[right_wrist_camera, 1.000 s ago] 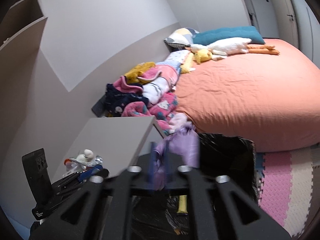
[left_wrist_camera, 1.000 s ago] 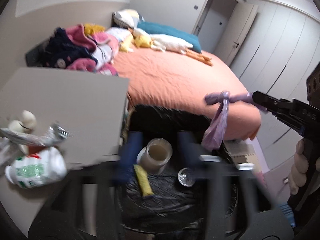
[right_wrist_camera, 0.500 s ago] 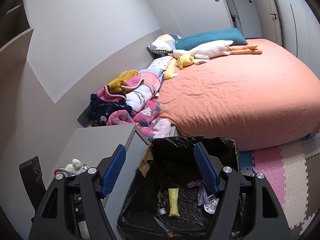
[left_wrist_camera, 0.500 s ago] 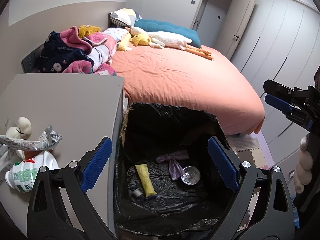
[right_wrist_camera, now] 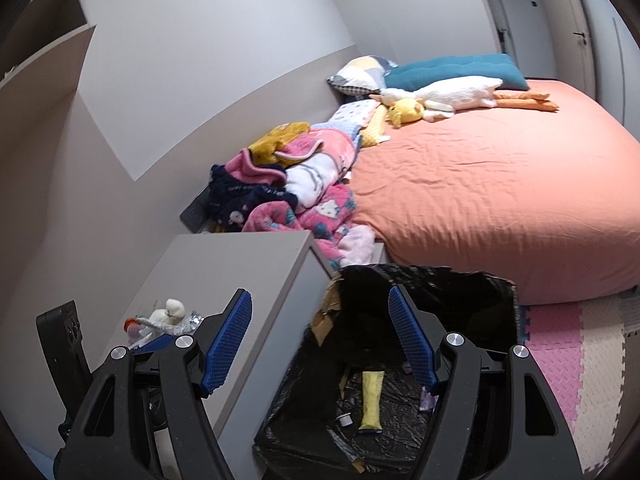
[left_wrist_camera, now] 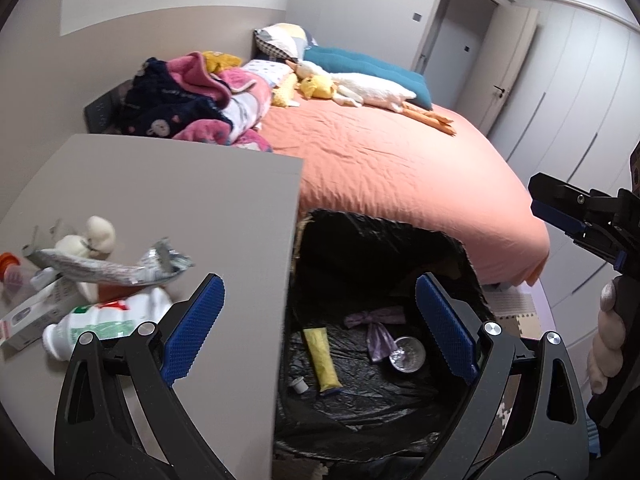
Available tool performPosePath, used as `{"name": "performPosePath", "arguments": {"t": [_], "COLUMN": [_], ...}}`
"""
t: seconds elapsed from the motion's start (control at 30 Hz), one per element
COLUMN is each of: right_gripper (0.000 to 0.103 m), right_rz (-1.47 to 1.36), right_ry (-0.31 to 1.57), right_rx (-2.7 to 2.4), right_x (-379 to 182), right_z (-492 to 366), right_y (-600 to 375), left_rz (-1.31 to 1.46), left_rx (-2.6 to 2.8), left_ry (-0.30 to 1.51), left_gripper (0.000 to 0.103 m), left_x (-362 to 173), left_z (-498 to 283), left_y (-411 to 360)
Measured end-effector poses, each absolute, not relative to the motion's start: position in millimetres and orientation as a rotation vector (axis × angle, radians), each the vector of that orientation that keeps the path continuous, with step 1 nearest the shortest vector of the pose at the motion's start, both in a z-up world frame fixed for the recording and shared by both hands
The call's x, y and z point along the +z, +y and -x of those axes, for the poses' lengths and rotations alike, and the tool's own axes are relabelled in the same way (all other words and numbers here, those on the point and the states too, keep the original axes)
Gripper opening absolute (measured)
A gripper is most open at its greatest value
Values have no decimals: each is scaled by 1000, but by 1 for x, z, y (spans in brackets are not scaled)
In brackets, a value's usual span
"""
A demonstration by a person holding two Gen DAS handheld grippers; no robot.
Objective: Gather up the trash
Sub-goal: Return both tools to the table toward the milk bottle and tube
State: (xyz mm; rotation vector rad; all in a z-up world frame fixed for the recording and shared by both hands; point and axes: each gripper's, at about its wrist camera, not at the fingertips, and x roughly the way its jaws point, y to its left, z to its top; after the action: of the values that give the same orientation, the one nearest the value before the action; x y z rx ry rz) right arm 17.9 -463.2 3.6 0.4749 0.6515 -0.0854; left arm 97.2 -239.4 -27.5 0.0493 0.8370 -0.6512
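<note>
A bin lined with a black bag (left_wrist_camera: 380, 232) (right_wrist_camera: 472, 280) stands between the grey cabinet and the bed. In it lie a yellow tube (left_wrist_camera: 322, 356) (right_wrist_camera: 371, 406), a purple bag (left_wrist_camera: 376, 326), a foil cup (left_wrist_camera: 407, 354) and a small cap (left_wrist_camera: 299, 385). On the cabinet top (left_wrist_camera: 192, 200) (right_wrist_camera: 240, 264) lie a white bottle with a green label (left_wrist_camera: 108, 324), a crumpled foil wrapper (left_wrist_camera: 120, 268), a white wad (left_wrist_camera: 90, 236) and a carton (left_wrist_camera: 36, 314). My left gripper (left_wrist_camera: 316, 328) is open and empty over the cabinet edge and bin. My right gripper (right_wrist_camera: 320, 340) is open and empty above the bin.
An orange bed (left_wrist_camera: 392, 160) (right_wrist_camera: 500, 184) lies behind the bin, with a heap of clothes (left_wrist_camera: 192, 100) (right_wrist_camera: 288, 184), pillows and plush toys. Wardrobe doors (left_wrist_camera: 580, 92) line the right wall. Pink and white foam mats (right_wrist_camera: 568, 352) cover the floor.
Both grippers opened: a cup from the left and the purple bag from the right dropped into the bin. The left gripper has since shifted left toward the cabinet.
</note>
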Motion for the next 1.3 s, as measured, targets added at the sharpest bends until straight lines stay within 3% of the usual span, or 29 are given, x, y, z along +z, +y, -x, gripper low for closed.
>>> {"name": "performPosePath", "arguments": {"t": [0.57, 1.3], "right_gripper": [72, 72], "right_rz": [-407, -310], "right_ry": [702, 763], "right_rx": [98, 293], "right_x": [-3, -17], "right_z": [-69, -133], "right_y": [-401, -340], "left_rz": [93, 275], "left_rx": [-356, -29], "left_ry": [879, 1077], "left_gripper": [93, 93], "left_x": [-35, -77], "left_z": [-115, -153], "left_y": [-154, -102]}}
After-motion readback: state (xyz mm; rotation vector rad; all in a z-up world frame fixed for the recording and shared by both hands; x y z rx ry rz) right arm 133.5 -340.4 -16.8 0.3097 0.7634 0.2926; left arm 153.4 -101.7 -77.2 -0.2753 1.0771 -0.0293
